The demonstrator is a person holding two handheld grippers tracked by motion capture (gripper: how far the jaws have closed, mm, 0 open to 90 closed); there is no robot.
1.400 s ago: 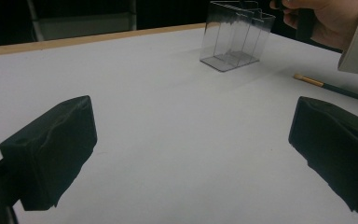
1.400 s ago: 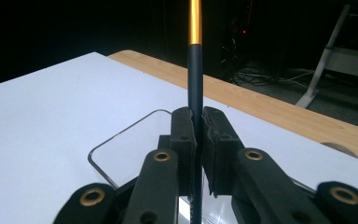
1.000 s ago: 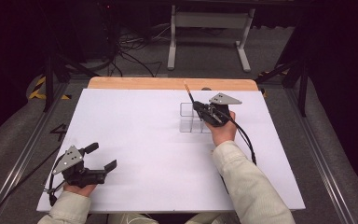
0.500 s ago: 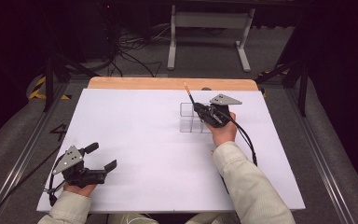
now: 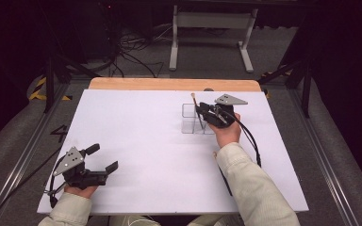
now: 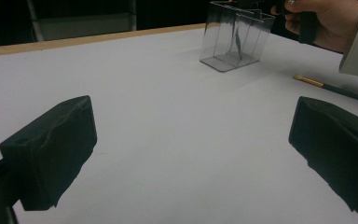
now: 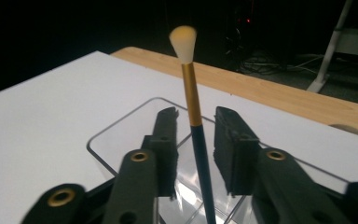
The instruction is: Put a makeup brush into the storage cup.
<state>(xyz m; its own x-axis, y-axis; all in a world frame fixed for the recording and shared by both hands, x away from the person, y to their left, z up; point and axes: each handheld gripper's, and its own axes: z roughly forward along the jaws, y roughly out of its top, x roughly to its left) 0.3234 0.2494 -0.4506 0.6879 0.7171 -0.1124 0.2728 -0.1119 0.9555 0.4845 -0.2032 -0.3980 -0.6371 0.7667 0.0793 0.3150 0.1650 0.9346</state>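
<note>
Now right gripper (image 7: 193,135) fingers, just opening, flank the brush (image 7: 192,107) untouched; left gripper (image 6: 191,154) fingers gape.

Clear holder (image 5: 194,119): on table (image 5: 136,141), far half, right of centre. Brush (image 5: 197,111): standing in holder, head up, leaning. Right gripper (image 5: 202,112): over holder's right side, jaws either side of brush, w/ gap. 2nd brush (image 6: 333,87): flat on table, near side of holder. Left gripper (image 5: 101,159): near-left corner, well apart.

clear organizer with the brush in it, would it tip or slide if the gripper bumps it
Probably both. The clear organizer looks thin-walled and light on a smooth white table, so it likely slides. The brush stands tall above its rim, leaning, so a knock there could tip it.
</note>
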